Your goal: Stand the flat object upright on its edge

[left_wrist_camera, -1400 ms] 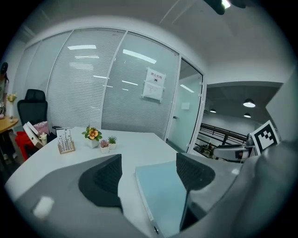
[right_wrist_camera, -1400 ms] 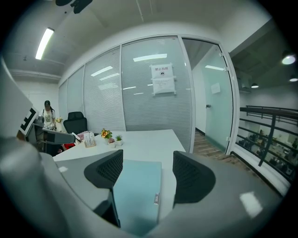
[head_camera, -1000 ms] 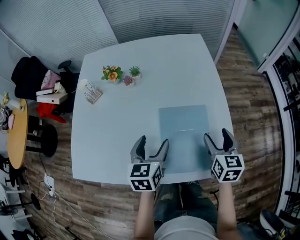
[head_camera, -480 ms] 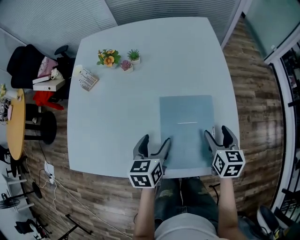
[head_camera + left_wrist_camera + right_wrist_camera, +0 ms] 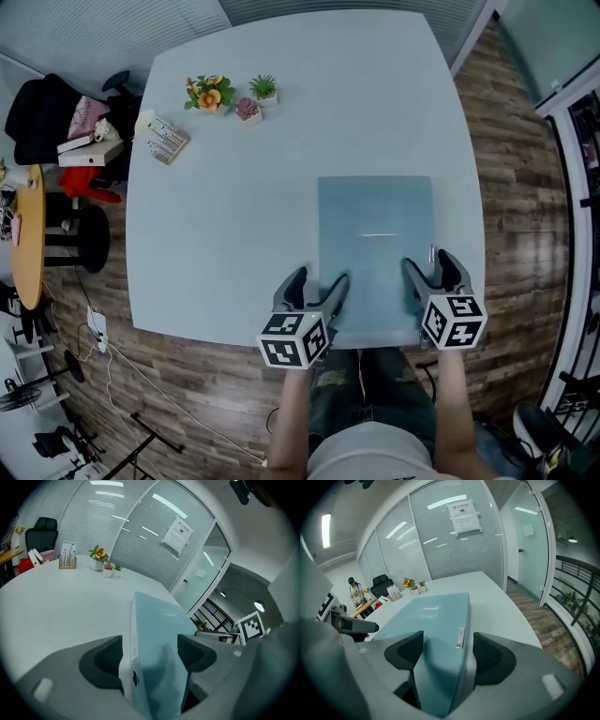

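A flat pale-blue file box [image 5: 375,244] lies face up on the white table [image 5: 244,216], its near end at the table's front edge. My left gripper [image 5: 319,284] is open, and the box's near left corner [image 5: 154,634] sits between its jaws with gaps on both sides. My right gripper [image 5: 427,267] is open too, astride the near right corner. In the right gripper view the box [image 5: 436,620] runs away from the jaws, a small metal tab [image 5: 460,637] on its spine. It fills much of the gap between the pads [image 5: 405,651].
Three small potted plants [image 5: 225,96] and a card stand [image 5: 166,141] sit at the table's far left. Left of the table are a chair with dark clothing [image 5: 42,108], books [image 5: 89,150], a stool [image 5: 80,251] and a round wooden table [image 5: 23,248]. Wood floor surrounds the table.
Both grippers have slid forward over the box's near corners, so each corner now sits deeper between the jaws. The box still lies flat.
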The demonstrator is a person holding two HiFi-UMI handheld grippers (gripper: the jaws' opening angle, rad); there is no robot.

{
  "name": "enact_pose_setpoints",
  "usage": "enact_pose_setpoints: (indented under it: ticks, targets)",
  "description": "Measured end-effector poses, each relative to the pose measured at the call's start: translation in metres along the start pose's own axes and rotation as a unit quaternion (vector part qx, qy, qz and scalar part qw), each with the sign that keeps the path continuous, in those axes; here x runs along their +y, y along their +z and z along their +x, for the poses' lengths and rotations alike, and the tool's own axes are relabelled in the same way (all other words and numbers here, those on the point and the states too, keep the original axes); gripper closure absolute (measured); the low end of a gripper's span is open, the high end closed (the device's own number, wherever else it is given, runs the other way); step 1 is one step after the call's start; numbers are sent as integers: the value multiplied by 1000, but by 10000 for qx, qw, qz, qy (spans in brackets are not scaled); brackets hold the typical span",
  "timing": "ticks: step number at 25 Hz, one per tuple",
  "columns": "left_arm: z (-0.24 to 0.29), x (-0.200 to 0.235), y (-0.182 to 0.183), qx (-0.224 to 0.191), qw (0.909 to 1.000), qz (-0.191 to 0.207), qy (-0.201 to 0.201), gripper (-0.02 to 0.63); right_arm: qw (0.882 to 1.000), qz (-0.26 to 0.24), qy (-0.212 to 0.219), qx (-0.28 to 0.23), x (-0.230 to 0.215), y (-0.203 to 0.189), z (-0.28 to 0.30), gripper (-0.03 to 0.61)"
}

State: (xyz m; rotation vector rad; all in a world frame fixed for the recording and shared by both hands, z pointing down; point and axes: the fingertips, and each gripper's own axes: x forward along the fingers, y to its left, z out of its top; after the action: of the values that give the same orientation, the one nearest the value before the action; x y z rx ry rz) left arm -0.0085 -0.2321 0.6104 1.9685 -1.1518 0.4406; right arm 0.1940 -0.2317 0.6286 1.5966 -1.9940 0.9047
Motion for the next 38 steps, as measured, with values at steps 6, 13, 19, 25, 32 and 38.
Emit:
enact_pose_setpoints:
  ticks: [6,13,19,25,32,38]
  targets:
    - [14,-1,-19,333,9990,-233,-164,256,9996,228,135,65,-3,-8,6,201]
    - [30,-7,-32,731,9967,-181,-318,256,9959,712,527,181,-3,-14,12,210]
    - [33,-5,-33,828,9950,-227,-515,250,9917,949,802,338,0,-16,15,227]
    - [34,-3,-33,802,9955,-203,-453,248,9909,906,826,563,-1,-17,17,235]
    - [30,-5,-30,888,9953,-164,-362,255,9897,892,876,700,0,-15,15,249]
    - [20,-11,-9,604,9973,-108,-395,259,9918,843,859,434,5,6,5,252]
